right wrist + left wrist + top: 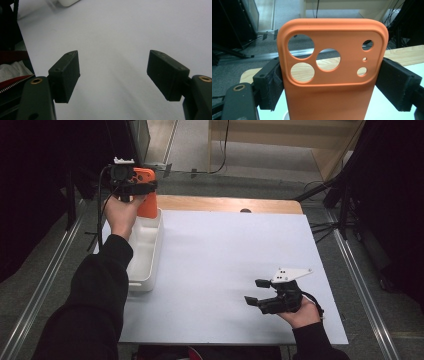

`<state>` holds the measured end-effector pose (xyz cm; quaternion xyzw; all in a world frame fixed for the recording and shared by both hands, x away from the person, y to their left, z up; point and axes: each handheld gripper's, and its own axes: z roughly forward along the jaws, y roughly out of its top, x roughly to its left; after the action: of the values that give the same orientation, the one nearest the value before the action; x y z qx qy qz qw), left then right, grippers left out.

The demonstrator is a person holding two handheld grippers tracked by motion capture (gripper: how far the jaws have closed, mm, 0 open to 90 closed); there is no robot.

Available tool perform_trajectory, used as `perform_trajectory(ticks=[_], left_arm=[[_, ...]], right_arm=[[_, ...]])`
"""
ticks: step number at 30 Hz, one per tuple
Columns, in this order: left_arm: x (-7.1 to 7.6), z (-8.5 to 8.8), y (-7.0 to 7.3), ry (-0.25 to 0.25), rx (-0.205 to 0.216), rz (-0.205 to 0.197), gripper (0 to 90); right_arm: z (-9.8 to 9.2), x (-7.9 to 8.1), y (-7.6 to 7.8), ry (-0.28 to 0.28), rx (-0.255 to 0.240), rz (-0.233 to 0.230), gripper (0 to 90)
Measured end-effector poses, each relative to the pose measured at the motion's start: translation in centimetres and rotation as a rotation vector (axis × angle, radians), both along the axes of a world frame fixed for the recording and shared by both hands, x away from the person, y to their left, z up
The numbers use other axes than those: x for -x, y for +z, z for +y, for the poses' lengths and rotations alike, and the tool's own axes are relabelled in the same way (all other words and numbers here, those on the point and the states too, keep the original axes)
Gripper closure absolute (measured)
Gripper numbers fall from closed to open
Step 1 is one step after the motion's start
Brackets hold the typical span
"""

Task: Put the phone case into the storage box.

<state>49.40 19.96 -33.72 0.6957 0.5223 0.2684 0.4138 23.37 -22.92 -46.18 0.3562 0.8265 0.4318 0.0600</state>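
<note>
Two grippers: left gripper point(131, 184) grasps an orange phone case point(332, 72) between its pads, upright over the white bin's point(150, 255) far end, probably lowering next; right gripper point(113, 75) gapes idle.

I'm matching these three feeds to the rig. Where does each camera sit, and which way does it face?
High view: above the person's side, looking forward and down on the white table; both forearms show.
Left gripper view: on the left gripper, looking along its jaws, which clamp the orange phone case.
Right gripper view: on the right gripper, facing the bare tabletop through open jaws.
Shared: the case above the white tray.
</note>
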Motion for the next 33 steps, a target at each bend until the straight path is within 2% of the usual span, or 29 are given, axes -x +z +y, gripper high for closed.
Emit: perform_trajectory(ticks=[6,11,25,33], left_arm=[[-0.3,-0.1,-1.0,0.012,0.005,-0.008,15.7],[-0.5,-0.2,-1.6,0.019,-0.011,-0.001,15.7],[-0.7,0.1,-3.1,0.015,-0.005,-0.006,15.7],[-0.9,0.3,-3.8,0.027,-0.005,0.011,15.6]], right_arm=[[0.0,-0.1,0.0,-0.001,-0.004,0.003,25.0],[0.0,-0.1,0.0,-0.001,-0.005,0.002,25.0],[0.0,-0.1,0.0,0.000,-0.007,0.000,25.0],[0.2,-0.2,-0.2,0.004,-0.001,-0.003,25.0]])
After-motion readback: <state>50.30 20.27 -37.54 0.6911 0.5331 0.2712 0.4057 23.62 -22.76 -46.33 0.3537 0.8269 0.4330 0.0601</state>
